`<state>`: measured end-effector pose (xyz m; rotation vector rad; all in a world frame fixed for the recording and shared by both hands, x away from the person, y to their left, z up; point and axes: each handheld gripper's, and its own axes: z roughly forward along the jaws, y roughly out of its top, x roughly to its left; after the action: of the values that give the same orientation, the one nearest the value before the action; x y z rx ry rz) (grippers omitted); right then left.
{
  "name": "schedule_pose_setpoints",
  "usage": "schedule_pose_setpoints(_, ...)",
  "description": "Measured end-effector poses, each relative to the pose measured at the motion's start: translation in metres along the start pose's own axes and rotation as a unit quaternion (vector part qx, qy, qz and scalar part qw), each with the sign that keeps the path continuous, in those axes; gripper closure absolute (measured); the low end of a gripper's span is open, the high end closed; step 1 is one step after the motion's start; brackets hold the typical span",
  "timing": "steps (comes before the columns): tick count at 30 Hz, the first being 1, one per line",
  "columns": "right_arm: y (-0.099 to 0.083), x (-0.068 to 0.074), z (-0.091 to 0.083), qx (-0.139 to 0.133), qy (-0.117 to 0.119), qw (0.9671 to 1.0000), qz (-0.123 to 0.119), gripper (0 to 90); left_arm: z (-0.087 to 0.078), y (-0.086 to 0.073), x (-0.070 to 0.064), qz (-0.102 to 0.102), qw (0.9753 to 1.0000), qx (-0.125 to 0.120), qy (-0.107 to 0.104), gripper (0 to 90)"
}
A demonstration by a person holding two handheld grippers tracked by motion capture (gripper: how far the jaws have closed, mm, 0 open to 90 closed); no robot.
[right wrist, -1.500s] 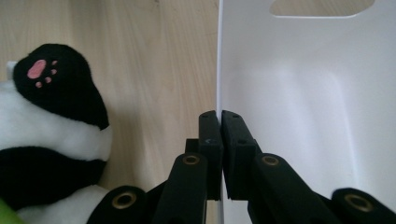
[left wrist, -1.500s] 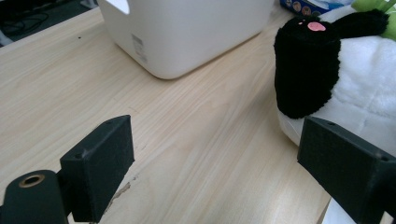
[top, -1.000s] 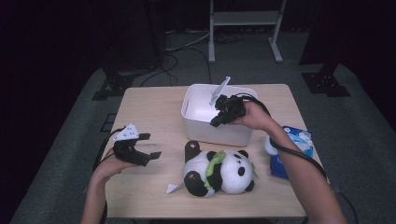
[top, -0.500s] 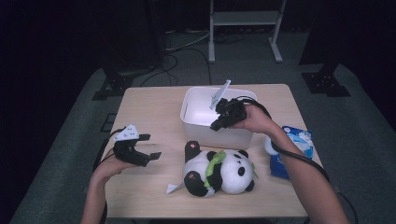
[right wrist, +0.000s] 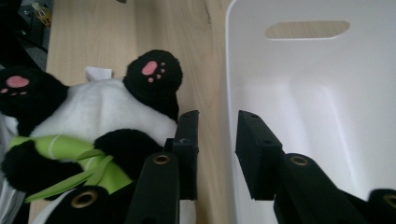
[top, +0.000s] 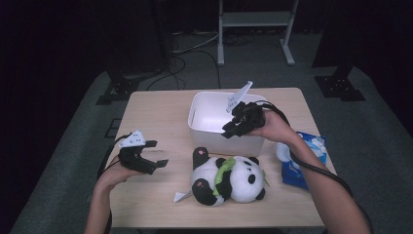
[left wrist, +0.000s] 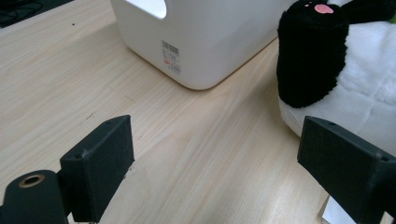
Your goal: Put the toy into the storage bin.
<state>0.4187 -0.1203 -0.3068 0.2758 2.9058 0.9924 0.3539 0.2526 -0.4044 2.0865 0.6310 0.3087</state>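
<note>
A white plastic bin [top: 196, 117] stands at the table's middle back. In front of it a black-and-white panda plush [top: 236, 179] with a green leaf lies on its back. My right gripper [top: 229, 131] hovers at the bin's near wall; in the right gripper view [right wrist: 217, 140] its jaws stand narrowly apart astride that wall of the bin [right wrist: 308, 93], not clamped, with the panda [right wrist: 93, 116] just outside. My left gripper [top: 148, 160] rests at the table's left, open wide and holding nothing. Its view [left wrist: 219, 177] looks at the bin [left wrist: 205, 42] and the panda's foot [left wrist: 313, 51].
A blue packet [top: 304, 163] lies at the table's right edge beside my right forearm. A small white tag [top: 181, 196] sticks out from the panda's left side. Bare wood spans the table [top: 156, 117] between my left gripper and the bin.
My right gripper has moved left and down from over the bin to its near wall. The left gripper and the panda have stayed put.
</note>
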Motion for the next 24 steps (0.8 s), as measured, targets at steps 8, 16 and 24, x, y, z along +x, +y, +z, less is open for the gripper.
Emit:
schedule_pose_setpoints(8,-0.009,0.028,-0.006,-0.005,0.023,0.9996,-0.017,60.7,0.0,0.0,0.0,-0.001,1.0,0.002,0.0,9.5)
schedule_pose_setpoints(16,-0.015,0.053,0.007,0.013,0.043,0.9983,-0.037,55.0,0.002,0.0,-0.001,0.0,1.0,0.003,-0.003,9.0)
schedule_pose_setpoints(24,-0.02,0.062,0.034,0.053,0.038,0.9968,-0.046,40.4,0.002,-0.001,0.0,-0.002,1.0,0.005,-0.002,9.0)
